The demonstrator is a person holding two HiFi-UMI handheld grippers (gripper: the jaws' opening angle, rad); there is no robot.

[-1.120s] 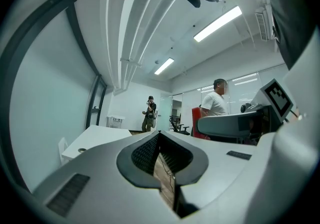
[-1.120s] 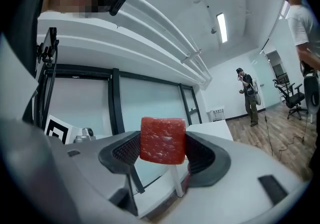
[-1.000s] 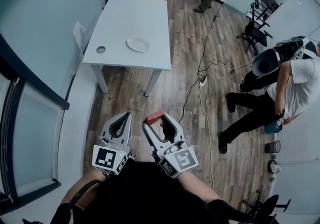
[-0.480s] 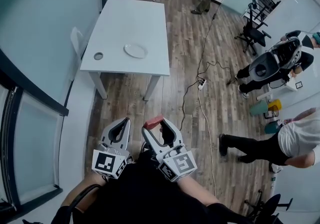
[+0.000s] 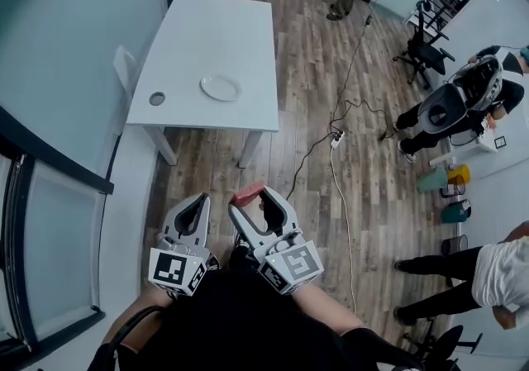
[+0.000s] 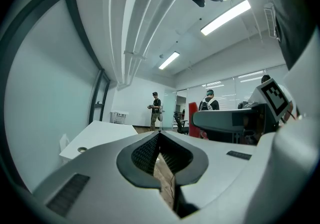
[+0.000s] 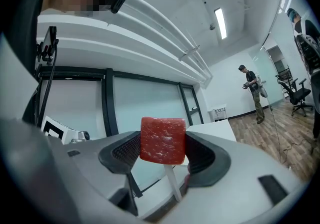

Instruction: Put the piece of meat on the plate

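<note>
A red block of meat (image 7: 162, 139) sits clamped between the jaws of my right gripper (image 7: 163, 149); in the head view the meat (image 5: 245, 193) shows at the tips of that gripper (image 5: 248, 197), held close to my body above the wooden floor. My left gripper (image 5: 197, 206) hangs beside it with its jaws together and nothing in them, also seen in the left gripper view (image 6: 160, 150). A small white plate (image 5: 220, 87) lies on the white table (image 5: 240, 30) well ahead of me, far from both grippers.
A small round cap (image 5: 156, 98) sits on the table's left edge. A cable (image 5: 339, 126) with a power strip runs across the floor to the right. Office chairs (image 5: 421, 35) and several people stand at the right and far end. A glass wall lines the left.
The table and plate have drifted slightly nearer and lower in the head view. A person at the right has walked toward the lower right. Both grippers keep their pose and grip.
</note>
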